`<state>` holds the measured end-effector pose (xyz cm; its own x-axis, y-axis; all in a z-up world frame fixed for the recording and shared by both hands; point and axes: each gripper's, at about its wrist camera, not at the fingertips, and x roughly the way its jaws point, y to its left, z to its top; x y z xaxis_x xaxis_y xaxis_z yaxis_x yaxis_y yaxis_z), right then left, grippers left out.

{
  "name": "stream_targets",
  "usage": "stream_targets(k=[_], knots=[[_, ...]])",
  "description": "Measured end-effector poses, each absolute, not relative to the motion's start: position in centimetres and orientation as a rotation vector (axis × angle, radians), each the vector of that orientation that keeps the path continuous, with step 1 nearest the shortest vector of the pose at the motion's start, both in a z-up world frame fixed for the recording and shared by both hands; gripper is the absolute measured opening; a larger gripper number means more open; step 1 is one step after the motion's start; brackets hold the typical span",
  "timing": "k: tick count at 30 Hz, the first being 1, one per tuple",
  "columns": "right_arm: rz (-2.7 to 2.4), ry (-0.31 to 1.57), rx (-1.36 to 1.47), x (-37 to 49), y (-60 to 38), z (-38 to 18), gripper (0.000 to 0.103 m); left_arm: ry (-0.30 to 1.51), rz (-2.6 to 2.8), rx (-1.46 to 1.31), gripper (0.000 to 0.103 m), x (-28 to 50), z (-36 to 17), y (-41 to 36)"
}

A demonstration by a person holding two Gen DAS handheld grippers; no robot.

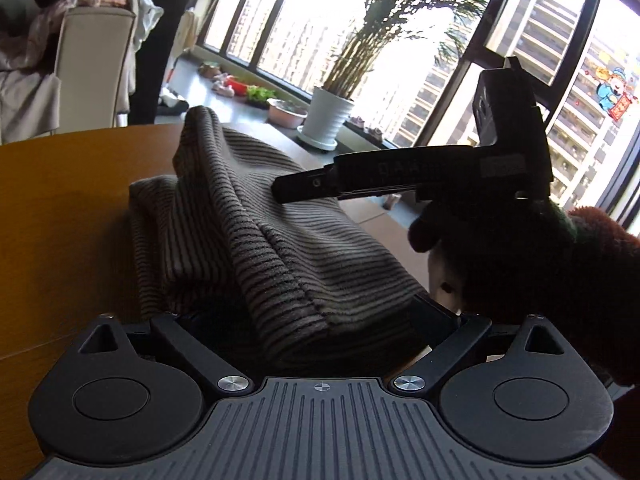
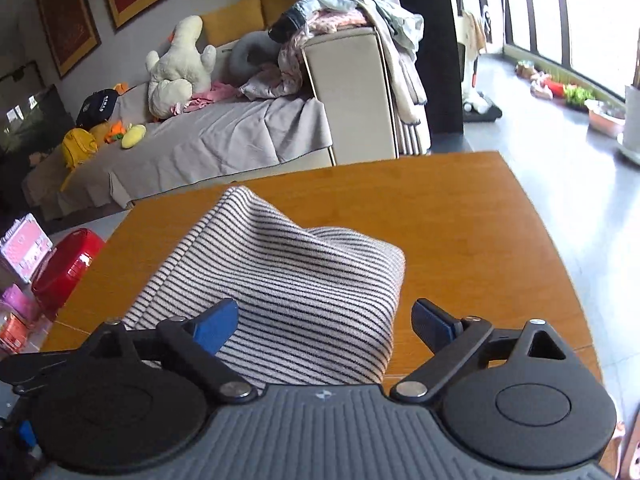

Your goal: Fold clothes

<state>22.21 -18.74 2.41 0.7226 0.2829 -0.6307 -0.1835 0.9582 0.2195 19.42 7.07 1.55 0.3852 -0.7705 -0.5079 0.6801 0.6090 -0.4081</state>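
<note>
Garment: striped knit garment (image 2: 280, 280) lies bunched in a hump on the wooden table (image 2: 460, 220), part-folded by my judgement, one peak standing up at its far side.
Right gripper (image 2: 324, 326): jaws spread wide, blue pads either side of the near hem, not pressing on it; I hold nothing here.
Left gripper (image 1: 316, 320): cloth drapes over the mouth and hides the fingertips; I cannot tell whether it pinches or stands apart.
Risk, slump: the raised peak looks unsupported; I judge it could flop sideways and undo the crease.
Risk, clash: in the left view the right gripper reaches across over the cloth, near my left one; a careless sweep could knock them together.
Risk, snag: loose knit could catch on a pad.
Edges: table corner lies well beyond the garment on the right.
Room: bare wood all round the hump.
</note>
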Motion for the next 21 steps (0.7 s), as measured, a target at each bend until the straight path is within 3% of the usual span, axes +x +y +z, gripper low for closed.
stream_targets(k=[6,10,12,13,14,17,21], knots=[[0.236,0.621,0.183,18.7,-20.8,3.4,0.102,0.593,-0.906,-0.204,0.099,19.1,4.3,11.4],[0.242,0.489,0.130,16.1,-19.9,4.2,0.102,0.636,-0.682,-0.248,0.099,21.3,3.3,13.3],[0.276,0.447,0.120,15.3,-18.9,4.7,0.102,0.719,-0.627,-0.250,0.087,22.5,1.5,12.9],[0.294,0.435,0.108,15.0,-18.2,5.1,0.102,0.758,-0.630,-0.240,0.073,22.7,0.6,12.4],[0.305,0.425,0.093,14.9,-17.7,5.5,0.101,0.776,-0.652,-0.239,0.068,22.5,0.2,11.8],[0.327,0.425,0.068,15.1,-17.2,6.4,0.095,0.805,-0.722,-0.229,0.068,21.5,-0.7,9.6],[0.336,0.500,0.033,15.9,-16.8,6.2,0.094,0.802,-0.810,-0.175,0.070,19.5,-0.9,6.4]])
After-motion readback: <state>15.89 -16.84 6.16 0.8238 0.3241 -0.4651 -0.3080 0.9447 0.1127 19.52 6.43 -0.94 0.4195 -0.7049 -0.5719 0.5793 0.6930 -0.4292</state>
